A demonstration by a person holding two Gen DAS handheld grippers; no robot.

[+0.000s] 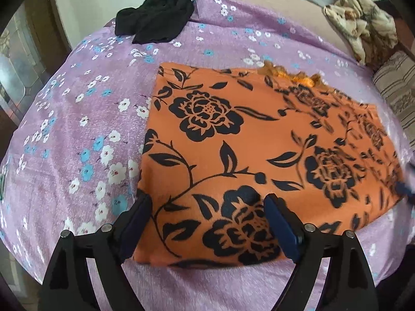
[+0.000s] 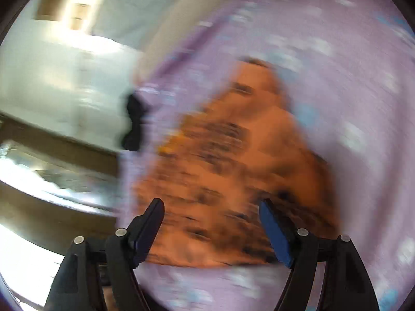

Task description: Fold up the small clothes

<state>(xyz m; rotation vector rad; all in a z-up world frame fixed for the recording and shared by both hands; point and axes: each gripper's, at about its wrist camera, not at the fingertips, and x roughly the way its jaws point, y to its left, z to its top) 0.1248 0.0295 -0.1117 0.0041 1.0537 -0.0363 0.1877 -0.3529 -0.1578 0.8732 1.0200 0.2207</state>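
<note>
Purple floral bed (image 1: 77, 119) bears folded orange garment (image 1: 259, 140), black garment (image 1: 158, 13)

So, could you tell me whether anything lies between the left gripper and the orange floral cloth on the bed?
Nothing visible does. The left gripper is open directly over the near edge of the orange floral cloth, which lies flat on the purple bedsheet. The black garment sits at the far side, well apart from the cloth.
</note>
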